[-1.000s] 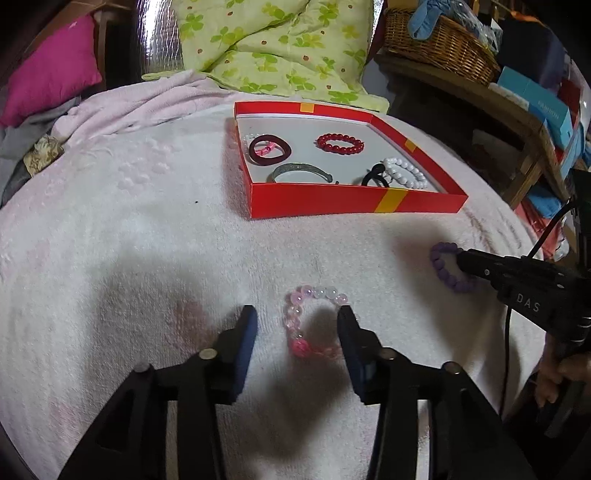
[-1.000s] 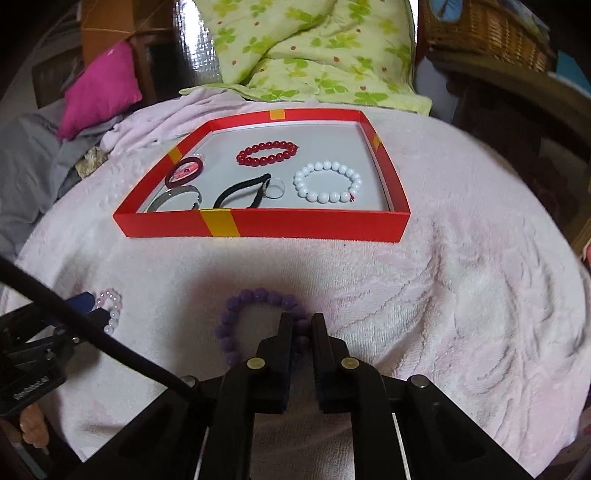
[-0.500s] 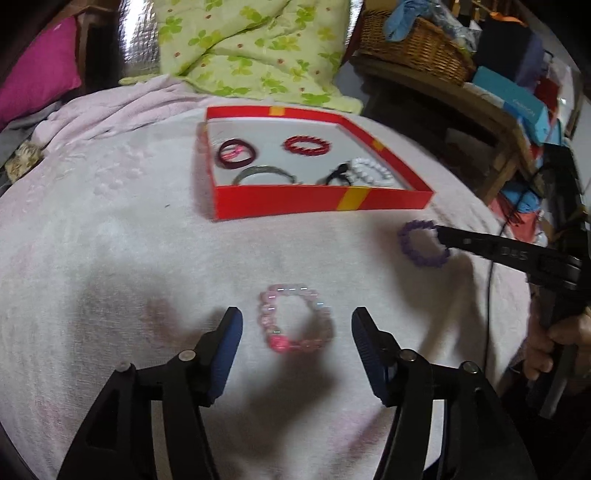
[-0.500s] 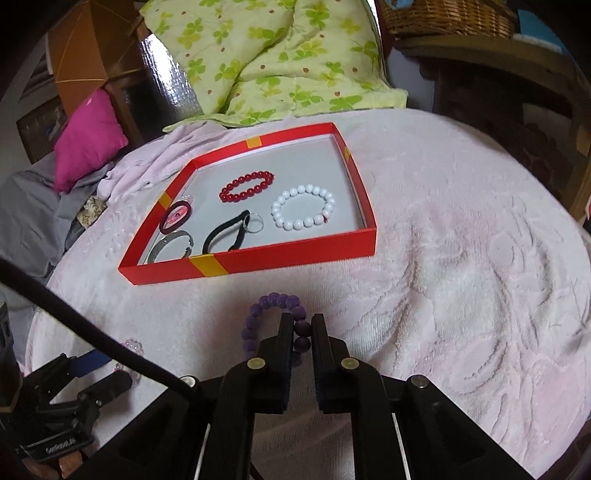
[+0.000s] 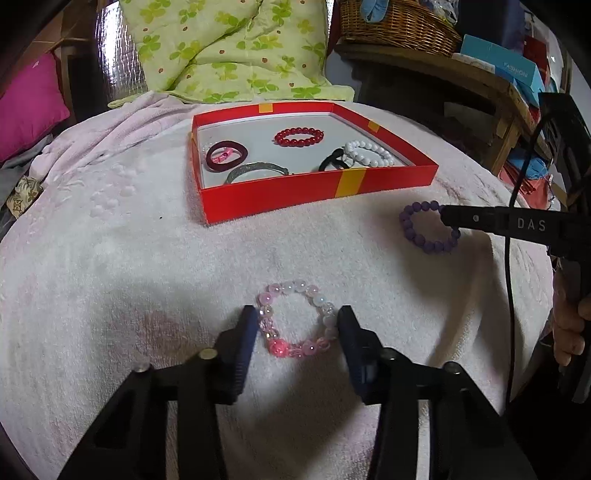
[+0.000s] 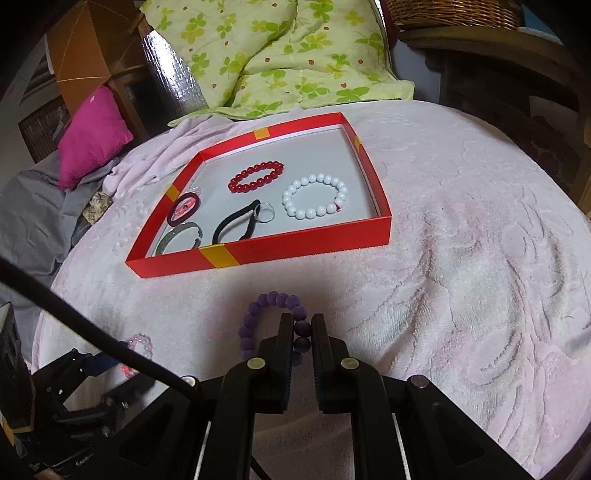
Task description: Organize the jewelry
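Observation:
A red box [image 5: 280, 194] [image 6: 303, 242] holds a red bead bracelet [image 5: 298, 136], a white bead bracelet [image 6: 314, 201], a black hair tie [image 6: 238, 221], a maroon ring [image 5: 225, 157] and a silver bangle [image 5: 255, 170]. My left gripper [image 5: 295, 325] is open, its fingers on either side of a pink and clear bead bracelet [image 5: 295, 325] lying on the towel. My right gripper [image 6: 300, 325] is shut on a purple bead bracelet [image 6: 271, 321] and holds it above the towel; the bracelet also shows in the left wrist view [image 5: 428, 230].
A pale pink towel [image 6: 461, 277] covers the round table. A green floral quilt [image 5: 229, 48] and a magenta pillow [image 6: 92, 134] lie behind it. A wicker basket [image 5: 395, 22] and boxes sit on a wooden shelf at the right.
My right gripper has lifted the purple bracelet and carried it toward the box. My left gripper has narrowed around the pink bracelet, which stays on the towel.

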`<state>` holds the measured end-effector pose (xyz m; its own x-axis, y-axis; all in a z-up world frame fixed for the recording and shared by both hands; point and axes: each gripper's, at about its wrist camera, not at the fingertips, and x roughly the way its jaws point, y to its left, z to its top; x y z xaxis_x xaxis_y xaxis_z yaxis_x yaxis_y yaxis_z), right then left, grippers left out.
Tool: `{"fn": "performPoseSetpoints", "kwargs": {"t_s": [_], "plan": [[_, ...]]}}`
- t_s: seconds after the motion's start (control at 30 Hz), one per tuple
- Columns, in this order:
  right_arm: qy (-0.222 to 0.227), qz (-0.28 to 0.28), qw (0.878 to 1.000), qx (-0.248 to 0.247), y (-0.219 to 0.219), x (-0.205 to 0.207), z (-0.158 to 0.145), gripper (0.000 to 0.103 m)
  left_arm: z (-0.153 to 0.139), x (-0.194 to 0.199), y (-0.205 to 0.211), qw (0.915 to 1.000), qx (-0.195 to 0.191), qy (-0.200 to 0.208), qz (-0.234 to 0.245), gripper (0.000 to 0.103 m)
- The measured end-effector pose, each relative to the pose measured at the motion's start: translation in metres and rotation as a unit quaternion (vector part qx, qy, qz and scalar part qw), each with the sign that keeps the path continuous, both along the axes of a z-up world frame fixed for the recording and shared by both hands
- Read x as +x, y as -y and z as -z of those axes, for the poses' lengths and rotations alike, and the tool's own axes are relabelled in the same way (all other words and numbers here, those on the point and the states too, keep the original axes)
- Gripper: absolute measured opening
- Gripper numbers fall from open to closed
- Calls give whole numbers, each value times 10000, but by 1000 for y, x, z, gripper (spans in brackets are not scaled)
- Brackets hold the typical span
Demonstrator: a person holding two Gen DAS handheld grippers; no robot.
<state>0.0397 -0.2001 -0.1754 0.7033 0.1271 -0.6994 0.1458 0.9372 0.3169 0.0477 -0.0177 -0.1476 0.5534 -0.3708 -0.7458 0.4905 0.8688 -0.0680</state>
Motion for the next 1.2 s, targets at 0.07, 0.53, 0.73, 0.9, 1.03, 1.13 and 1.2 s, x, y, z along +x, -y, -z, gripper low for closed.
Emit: {"fn": "performPoseSetpoints", "kwargs": {"t_s": [0.07, 0.53, 0.73, 0.9, 1.03, 1.13, 1.2], "plan": [[-3, 27, 10000, 12, 0, -1, 1, 10, 0, 0, 0, 10000, -2, 26, -17, 34], [255, 45, 9996, -87, -6, -6, -5, 10, -12, 1, -12, 9992, -364, 85, -143, 15], [448, 29, 9986, 263, 1, -13, -13, 10, -33, -7, -20, 9972, -666, 321, -124, 15], [749, 89, 9951, 638, 11, -21, -27, 10, -43, -9, -29, 9952, -781, 528, -270, 15], [970, 131, 9908, 937, 21, -26, -33, 10, -45, -9, -30, 9948, -753, 601, -326, 15], [982, 105, 9886, 1137, 26, -25, -32, 10, -46, -8, -27, 9947, -770, 598, -316, 15], [964, 82, 9863, 1339, 32, -23, -33, 10, -48, -5, -25, 9949, -790, 565, -283, 15]]}}
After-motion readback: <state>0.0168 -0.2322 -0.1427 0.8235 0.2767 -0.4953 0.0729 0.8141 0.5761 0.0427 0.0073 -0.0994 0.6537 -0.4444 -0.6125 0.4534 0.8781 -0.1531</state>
